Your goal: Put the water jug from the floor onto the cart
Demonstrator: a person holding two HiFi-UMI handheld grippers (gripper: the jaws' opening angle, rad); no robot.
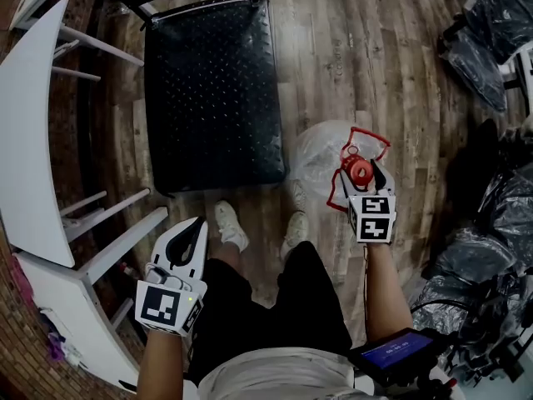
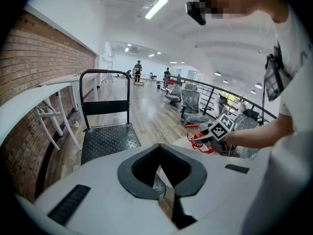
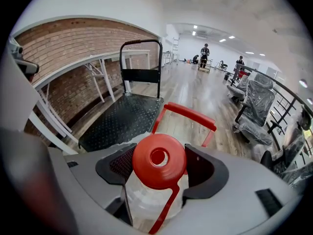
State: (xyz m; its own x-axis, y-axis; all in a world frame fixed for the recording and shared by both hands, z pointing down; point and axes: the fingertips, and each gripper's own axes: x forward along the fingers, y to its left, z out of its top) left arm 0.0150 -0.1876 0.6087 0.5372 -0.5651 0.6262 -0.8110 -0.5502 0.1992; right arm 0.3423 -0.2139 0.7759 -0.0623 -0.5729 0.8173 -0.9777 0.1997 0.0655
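Wood-plank flooring (image 1: 375,57) is seen throughout, bounded by a brick wall (image 3: 73,48) at the person's left. At the right gripper (image 3: 159,173), the jaws are closed against the neck of the clear plastic water jug (image 1: 321,158), just under its round red cap (image 3: 159,159), and its red carrying handle (image 3: 188,114) is raised beyond; the jug is located over the floor just beside the near right corner of the black studded-steel platform cart (image 1: 212,90), not on it. The left gripper (image 1: 185,244) is held low and well apart, its jaws drawn together on nothing, near the white tables (image 1: 29,132).
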